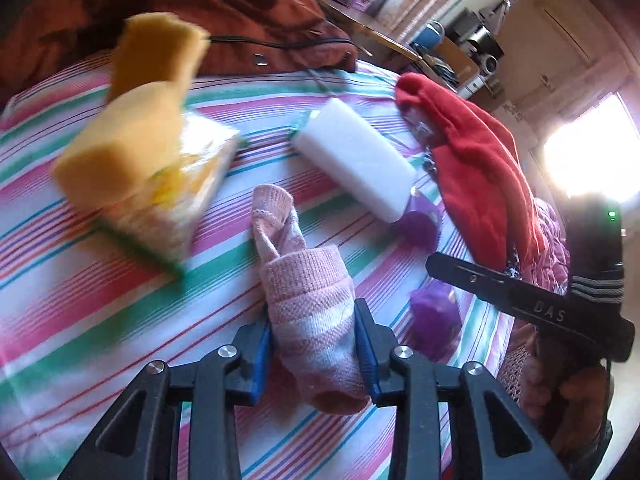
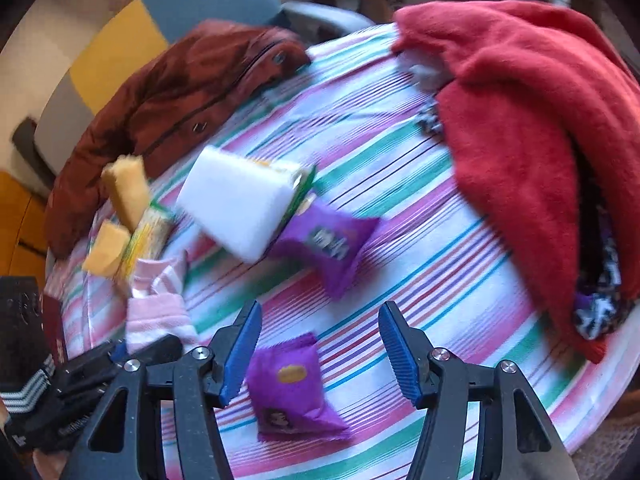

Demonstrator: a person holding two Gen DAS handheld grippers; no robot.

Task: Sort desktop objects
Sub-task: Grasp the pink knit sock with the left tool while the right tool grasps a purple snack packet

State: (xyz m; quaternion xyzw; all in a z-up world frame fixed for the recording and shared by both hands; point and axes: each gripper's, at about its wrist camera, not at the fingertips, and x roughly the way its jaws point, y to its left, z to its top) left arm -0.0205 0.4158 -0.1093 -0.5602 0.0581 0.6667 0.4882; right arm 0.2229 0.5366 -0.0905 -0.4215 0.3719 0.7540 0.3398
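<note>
The pink sock (image 1: pixel 310 312) runs lengthwise from 6 toward 12 o'clock, cuff pointing away, pinched between the left gripper (image 1: pixel 314 354)'s 2 blue pads over the striped cloth (image 1: pixel 100 320). At 1 o'clock lies a white sponge (image 1: pixel 354 158). The right gripper (image 2: pixel 320 350) gapes wide above a purple packet (image 2: pixel 292 390).

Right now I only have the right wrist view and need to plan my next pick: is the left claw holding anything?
Observer: Yes, the left claw is shut on the pink sock.
Operator: Is the right claw closing from your side?
Observer: The left view shows only its black body, not the fingers.
Operator: Anything on that body I can't see?
Observer: A green indicator light glows on its top.
Operator: How does the white block lie?
Observer: The white sponge block lies flat on the striped cloth, one end over a purple packet.
</note>
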